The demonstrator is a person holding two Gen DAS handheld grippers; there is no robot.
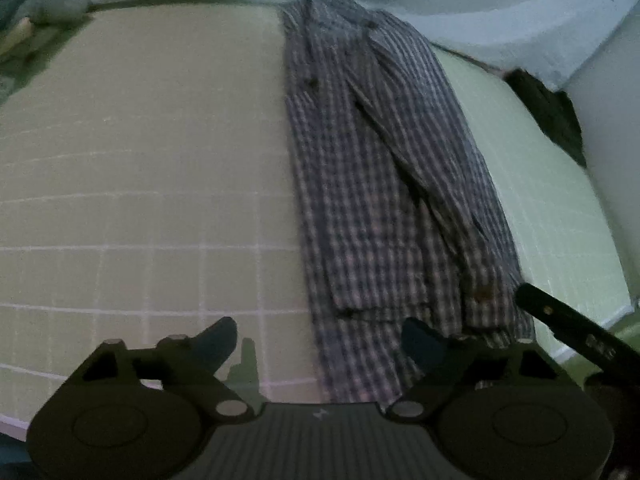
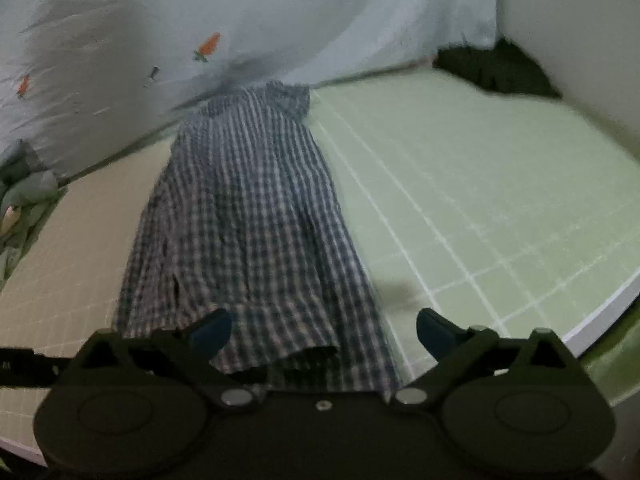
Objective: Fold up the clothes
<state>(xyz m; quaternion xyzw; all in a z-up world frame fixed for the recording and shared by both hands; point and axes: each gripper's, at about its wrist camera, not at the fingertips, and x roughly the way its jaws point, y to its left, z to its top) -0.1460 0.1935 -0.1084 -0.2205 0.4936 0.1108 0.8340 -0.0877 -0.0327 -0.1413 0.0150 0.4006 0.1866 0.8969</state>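
A blue and white checked shirt (image 1: 376, 184) lies folded into a long narrow strip on a grid-marked mat (image 1: 140, 184), running from the near edge to the far wall. In the right wrist view the same shirt (image 2: 248, 216) stretches away from me, its hem just in front of the fingers. My left gripper (image 1: 320, 340) is open, its right finger over the shirt's near hem and its left finger over bare mat. My right gripper (image 2: 324, 330) is open too, wide across the hem, holding nothing. A dark part of the right gripper (image 1: 568, 328) shows at the lower right in the left wrist view.
The mat (image 2: 460, 208) is tan on the left and light green on the right, with a white front edge (image 2: 600, 312). A pale sheet with carrot prints (image 2: 208, 46) hangs behind. A dark cloth (image 2: 496, 68) sits in the far right corner. Crumpled greenish fabric (image 2: 24, 208) lies at far left.
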